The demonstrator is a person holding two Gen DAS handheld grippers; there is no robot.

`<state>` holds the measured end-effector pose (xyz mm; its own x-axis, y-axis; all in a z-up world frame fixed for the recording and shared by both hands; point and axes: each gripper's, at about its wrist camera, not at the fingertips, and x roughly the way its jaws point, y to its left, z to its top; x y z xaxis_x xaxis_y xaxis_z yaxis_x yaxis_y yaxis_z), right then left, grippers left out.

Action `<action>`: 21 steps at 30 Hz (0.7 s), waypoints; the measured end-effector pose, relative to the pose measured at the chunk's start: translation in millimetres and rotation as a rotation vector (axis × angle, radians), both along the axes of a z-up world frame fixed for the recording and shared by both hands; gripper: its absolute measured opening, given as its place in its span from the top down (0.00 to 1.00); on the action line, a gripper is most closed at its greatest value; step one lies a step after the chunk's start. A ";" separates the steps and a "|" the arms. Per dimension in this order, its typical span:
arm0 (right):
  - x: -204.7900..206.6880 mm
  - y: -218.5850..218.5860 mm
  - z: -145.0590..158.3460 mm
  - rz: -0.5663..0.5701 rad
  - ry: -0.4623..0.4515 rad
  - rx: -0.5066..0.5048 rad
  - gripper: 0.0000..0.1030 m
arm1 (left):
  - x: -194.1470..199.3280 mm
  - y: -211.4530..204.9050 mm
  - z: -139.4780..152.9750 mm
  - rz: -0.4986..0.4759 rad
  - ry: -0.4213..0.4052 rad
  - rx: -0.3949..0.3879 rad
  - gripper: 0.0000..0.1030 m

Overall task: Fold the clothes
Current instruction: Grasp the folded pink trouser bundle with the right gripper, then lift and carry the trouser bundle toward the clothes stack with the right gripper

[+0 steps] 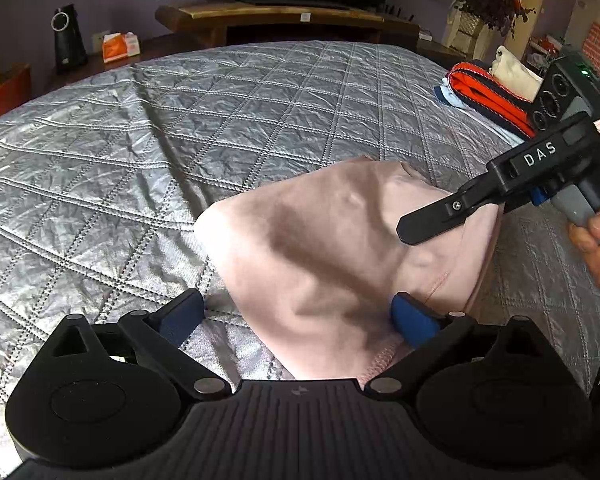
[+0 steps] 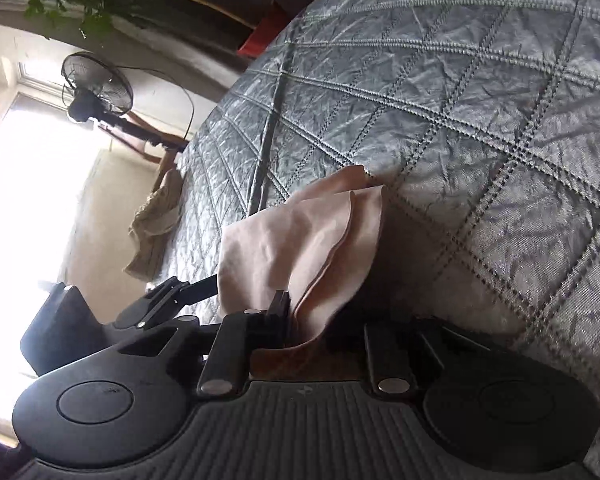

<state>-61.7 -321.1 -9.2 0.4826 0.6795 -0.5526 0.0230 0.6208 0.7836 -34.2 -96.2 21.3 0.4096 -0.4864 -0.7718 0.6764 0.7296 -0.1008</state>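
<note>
A pale pink garment (image 1: 320, 248) is lifted off the grey quilted bed (image 1: 180, 140) and hangs in loose folds. My right gripper (image 1: 414, 232) comes in from the right, held by a person's hand (image 1: 596, 248), and is shut on the garment's upper edge. In the right wrist view the pink garment (image 2: 300, 240) bunches up out of the closed right gripper (image 2: 298, 320). My left gripper (image 1: 300, 318) is open. Its blue pads (image 1: 414, 320) stand far apart, and the cloth drapes past the right one without being pinched. The left gripper (image 2: 168, 300) also shows beside the cloth.
A stack of folded clothes (image 1: 488, 100), orange and navy with a cream piece on top, sits at the bed's far right edge. A beige garment (image 2: 156, 224) lies at another edge. Beyond the bed are a wooden TV stand (image 1: 284, 20), a tissue box (image 1: 120, 46) and a fan (image 2: 96, 88).
</note>
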 end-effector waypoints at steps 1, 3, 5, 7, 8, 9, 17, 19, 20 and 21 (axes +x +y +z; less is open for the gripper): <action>-3.2 0.8 0.2 -0.023 -0.005 0.016 0.83 | 0.9 0.4 0.5 0.002 0.005 -0.003 0.01; -8.4 2.2 0.5 -0.067 -0.020 0.046 0.84 | 3.5 1.8 1.7 0.006 0.017 -0.016 0.01; -20.0 -2.6 2.5 -0.115 -0.036 0.069 0.85 | 6.1 4.6 3.6 0.018 0.023 -0.032 0.02; -27.6 -8.1 2.7 -0.153 -0.045 0.093 0.88 | 8.7 8.2 5.8 0.037 0.021 -0.047 0.02; -31.2 -10.8 2.7 -0.172 -0.049 0.105 0.89 | 10.0 9.7 6.5 0.047 0.022 -0.054 0.02; -36.1 -14.4 3.2 -0.198 -0.054 0.110 0.90 | 11.3 10.6 6.7 0.057 0.024 -0.057 0.02; -25.4 -9.3 4.1 -0.149 -0.034 0.013 0.75 | 11.7 7.6 3.8 0.070 0.021 -0.028 0.02; -17.9 -9.8 5.1 -0.153 -0.050 -0.025 0.42 | 10.2 5.3 2.6 0.062 0.011 -0.014 0.02; -13.4 -9.8 5.5 -0.138 -0.062 -0.026 0.38 | 9.6 4.7 2.1 0.058 0.007 -0.010 0.02; -8.7 -10.0 5.8 -0.120 -0.074 -0.022 0.30 | 9.1 4.4 1.6 0.055 0.004 -0.006 0.02</action>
